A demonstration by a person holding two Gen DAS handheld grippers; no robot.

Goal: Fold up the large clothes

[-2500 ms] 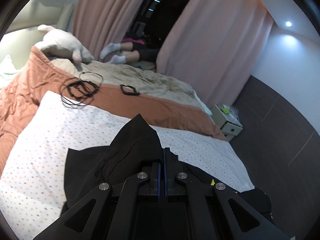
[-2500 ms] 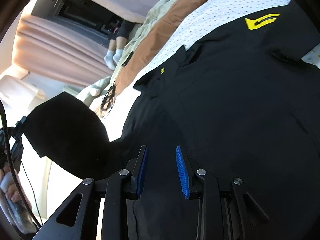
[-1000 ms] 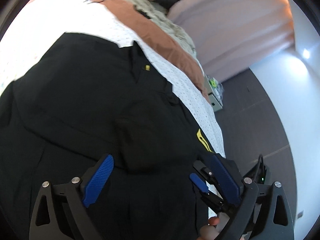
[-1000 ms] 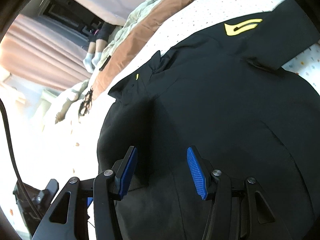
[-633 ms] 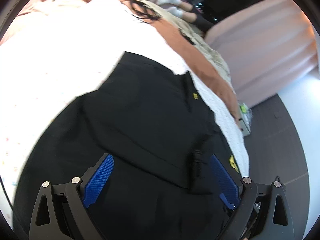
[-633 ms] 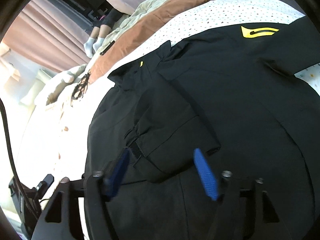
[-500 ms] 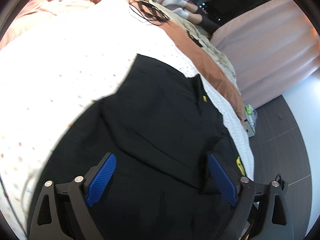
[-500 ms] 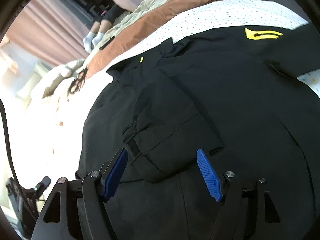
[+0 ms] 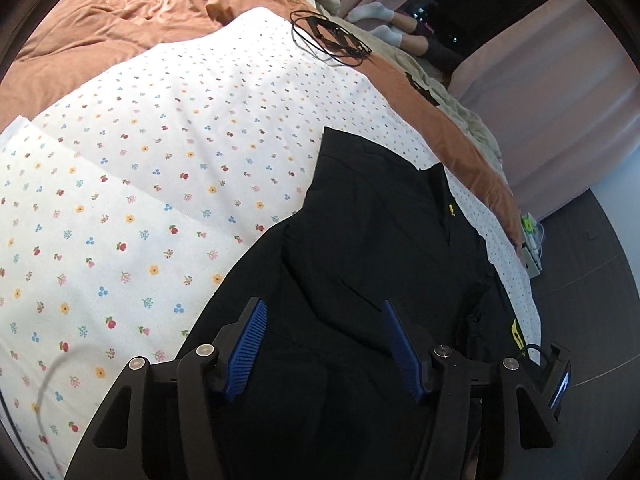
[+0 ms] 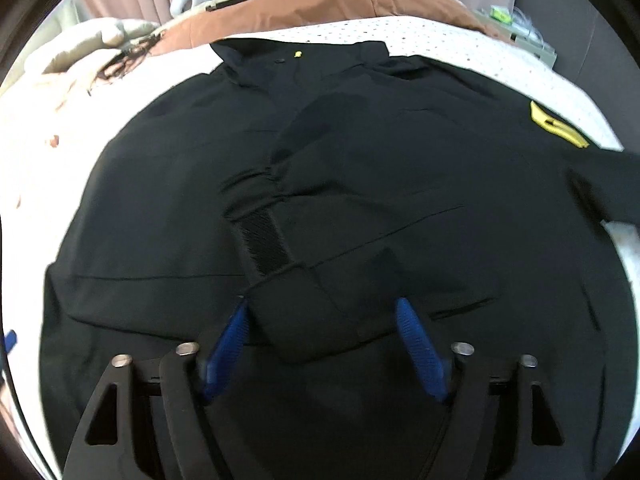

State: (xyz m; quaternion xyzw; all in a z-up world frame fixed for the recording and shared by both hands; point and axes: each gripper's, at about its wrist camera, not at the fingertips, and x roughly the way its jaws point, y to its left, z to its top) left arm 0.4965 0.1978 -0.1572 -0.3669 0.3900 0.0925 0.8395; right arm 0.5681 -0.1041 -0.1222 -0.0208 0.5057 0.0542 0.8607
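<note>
The big black jacket [image 10: 400, 152] with a yellow patch on one sleeve lies spread flat on the bed, on top of a white sheet with tiny flowers [image 9: 160, 168]. One sleeve [image 10: 320, 240] is folded in across the body, and its cuff with a rough black strap sits right in front of the right claw [image 10: 322, 346], between its two blue fingers. So the right claw is the nearer one to that sleeve. The other sleeve — the one with the yellow patch [image 10: 558, 126] — sticks out to the right side and is not folded in yet.

The jacket runs long-ways away from both claws, with the collar at the far end near the brown blanket [image 9: 120, 20].

The left claw [image 9: 324, 344] hangs over the left part of the jacket. Both claws are wide apart and hold nothing.

Next, I think, the patch sleeve needs to come in — the right claw looks closer to it.
</note>
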